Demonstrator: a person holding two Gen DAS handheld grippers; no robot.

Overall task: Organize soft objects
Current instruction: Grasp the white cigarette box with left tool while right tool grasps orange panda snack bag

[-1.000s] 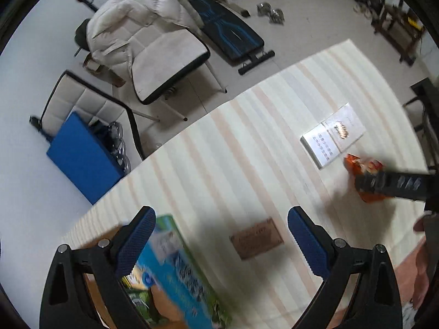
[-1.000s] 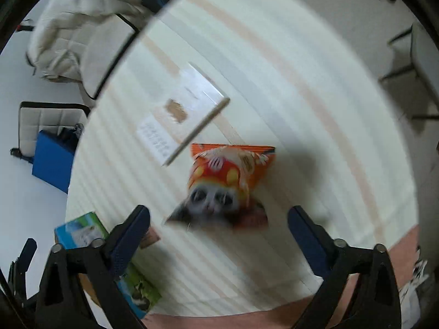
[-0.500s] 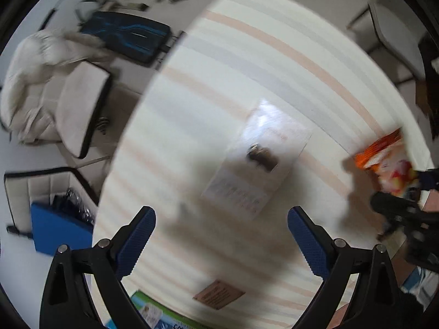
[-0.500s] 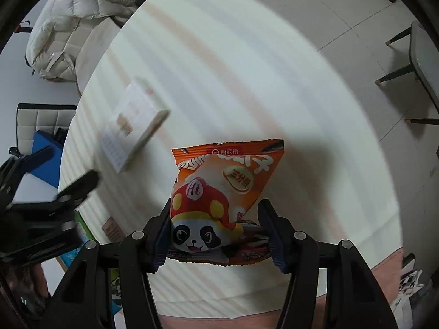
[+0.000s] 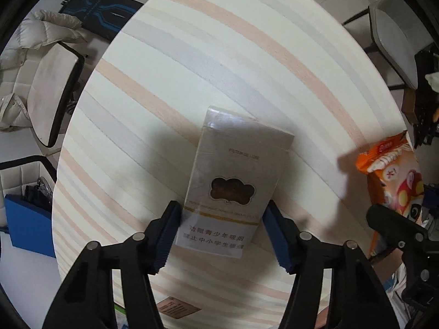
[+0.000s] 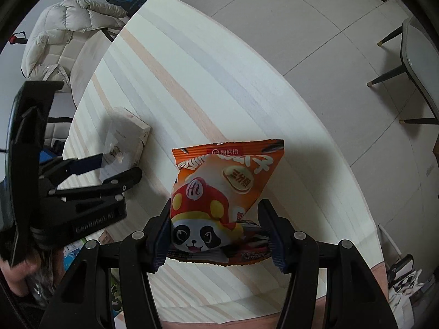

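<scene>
A white flat carton [image 5: 233,181] with a gold cloud window lies on the striped table [image 5: 219,63]. My left gripper [image 5: 223,233] has both blue pads against the carton's near sides. An orange panda snack bag [image 6: 219,200] sits between the pads of my right gripper [image 6: 218,235], shut on its lower part and held just above the table. The bag also shows at the right in the left wrist view [image 5: 392,175]. The carton [image 6: 124,139] and the left gripper [image 6: 101,170] show at the left in the right wrist view.
A small brown card [image 5: 177,307] and a blue-green packet [image 6: 72,249] lie near the table's front edge. Chairs with a white jacket [image 6: 65,33] stand beyond the table's left side. A grey chair [image 6: 417,63] stands at the right.
My left gripper moved over to the white carton and closed on its sides. My right gripper closed on the snack bag and holds it.
</scene>
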